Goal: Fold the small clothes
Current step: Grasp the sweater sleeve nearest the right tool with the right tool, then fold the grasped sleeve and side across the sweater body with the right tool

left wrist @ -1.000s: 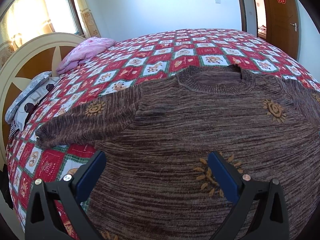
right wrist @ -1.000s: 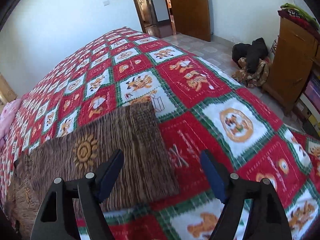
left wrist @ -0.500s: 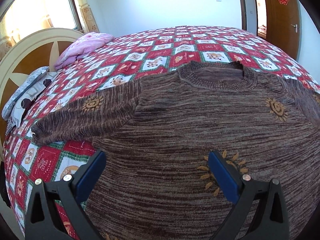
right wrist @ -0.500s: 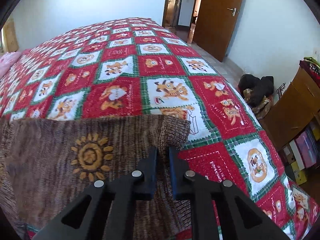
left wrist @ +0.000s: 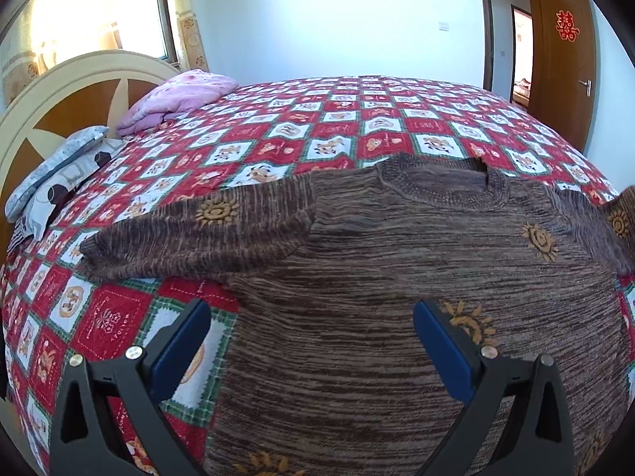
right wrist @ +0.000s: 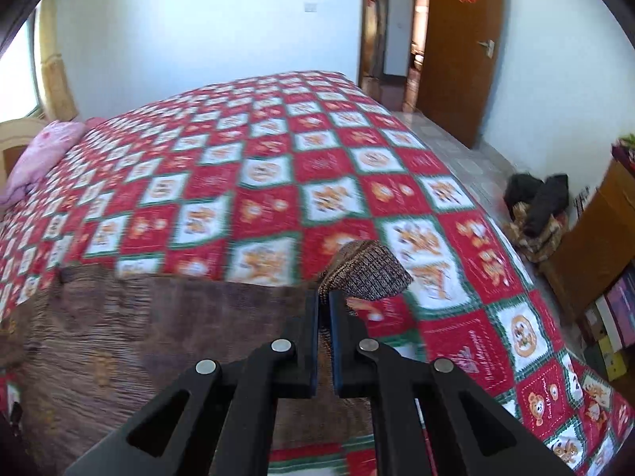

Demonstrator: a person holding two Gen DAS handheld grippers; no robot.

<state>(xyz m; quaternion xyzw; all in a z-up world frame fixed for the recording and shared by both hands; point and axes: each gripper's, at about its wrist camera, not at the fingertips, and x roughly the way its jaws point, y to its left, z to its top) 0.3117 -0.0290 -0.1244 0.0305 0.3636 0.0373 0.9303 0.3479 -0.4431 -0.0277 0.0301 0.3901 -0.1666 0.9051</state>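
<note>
Sweater flat on bed, sleeves running sideways. Right claw pinches right cuff; fold direction: inward across body. Left claw spread, over left hem, empty.

At the lower centre of the frame the right gripper has its jaws pressed together on the ribbed cuff of a brown sweater, the cuff bunched up just above the fingertips. The sweater spreads across the lower left over a red, white and green checked bedspread. A pink pillow sits at the left edge. A wooden door stands at upper right, with dark bundles on the floor at right.
</note>
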